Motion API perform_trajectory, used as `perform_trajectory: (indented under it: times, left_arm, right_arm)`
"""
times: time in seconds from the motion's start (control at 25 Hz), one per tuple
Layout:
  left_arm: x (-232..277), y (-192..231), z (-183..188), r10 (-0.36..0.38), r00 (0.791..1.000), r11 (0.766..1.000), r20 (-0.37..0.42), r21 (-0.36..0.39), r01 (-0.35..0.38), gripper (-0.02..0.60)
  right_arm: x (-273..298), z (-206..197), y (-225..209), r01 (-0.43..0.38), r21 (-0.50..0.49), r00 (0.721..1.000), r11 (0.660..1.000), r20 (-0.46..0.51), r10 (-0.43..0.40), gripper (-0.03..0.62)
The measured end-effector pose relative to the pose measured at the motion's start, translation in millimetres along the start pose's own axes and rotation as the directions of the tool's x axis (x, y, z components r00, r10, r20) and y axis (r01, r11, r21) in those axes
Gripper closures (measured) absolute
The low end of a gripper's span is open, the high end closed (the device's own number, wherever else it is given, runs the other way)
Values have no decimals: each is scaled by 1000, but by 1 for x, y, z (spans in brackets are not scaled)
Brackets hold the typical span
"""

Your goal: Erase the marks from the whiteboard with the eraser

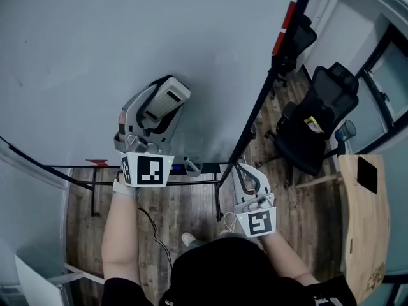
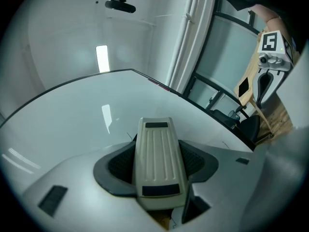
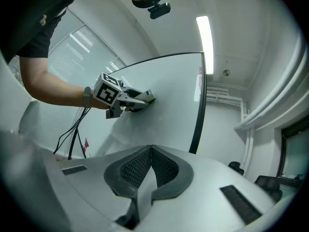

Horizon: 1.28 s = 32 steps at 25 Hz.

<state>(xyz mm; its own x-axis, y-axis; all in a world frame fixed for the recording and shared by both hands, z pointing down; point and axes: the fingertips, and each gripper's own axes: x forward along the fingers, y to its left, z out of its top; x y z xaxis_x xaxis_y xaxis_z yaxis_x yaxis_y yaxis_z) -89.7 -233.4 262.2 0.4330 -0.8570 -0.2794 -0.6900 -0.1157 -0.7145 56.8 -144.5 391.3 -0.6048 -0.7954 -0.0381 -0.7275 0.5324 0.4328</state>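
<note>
A large whiteboard (image 1: 127,37) on a black frame fills the upper left of the head view; I see no marks on it. My left gripper (image 1: 153,110) is shut on a cream ribbed eraser (image 1: 167,98), pressed against the board near its lower edge. In the left gripper view the eraser (image 2: 157,161) sits between the dark pads, flat on the whiteboard (image 2: 72,124). My right gripper (image 1: 248,178) hangs below the board's right corner, shut with nothing in it. The right gripper view shows its pads (image 3: 137,170) touching, and the left gripper (image 3: 126,99) far off on the whiteboard (image 3: 169,105).
A black office chair (image 1: 319,123) stands right of the board frame (image 1: 274,62), on wooden floor. A wooden table (image 1: 363,215) with a dark phone-like slab lies at the far right. A cable (image 1: 153,231) trails from the left gripper. The board's tray rail (image 1: 185,167) carries a small item.
</note>
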Motion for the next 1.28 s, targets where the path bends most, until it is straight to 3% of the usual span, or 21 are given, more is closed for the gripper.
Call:
perform_trajectory:
  times: [0.16,0.36,0.6,0.8,1.0,1.28]
  left_arm:
    - [2,-18,-3,-5,999,999,-37,-32,3,316]
    - [0,-21,-11,18,997,1000,-77,1,-18,314]
    - [-19,12,-33,92,989,995,-115,-22,-95,314]
    - [-41,58,-45,158,980,987,-125,26,-156,314]
    - [-77,102,-79,235,965,967,-120,-71,-244,314]
    - [-127,133,-147,229,950,957,-212,-131,-260,314]
  right_arm:
    - [-15,-5,-12,15,26,1000,1000,-5,-15,565]
    - [-27,-14,-19,-6,-6,999,1000,-31,6,565]
    - [-20,-11,-15,-24,23,1000,999,2,24,566]
    - [4,2,4,-69,46,996,997,51,67,565]
    - [33,13,35,-130,42,989,991,74,127,565]
    - [73,24,80,-203,41,976,978,93,198,565]
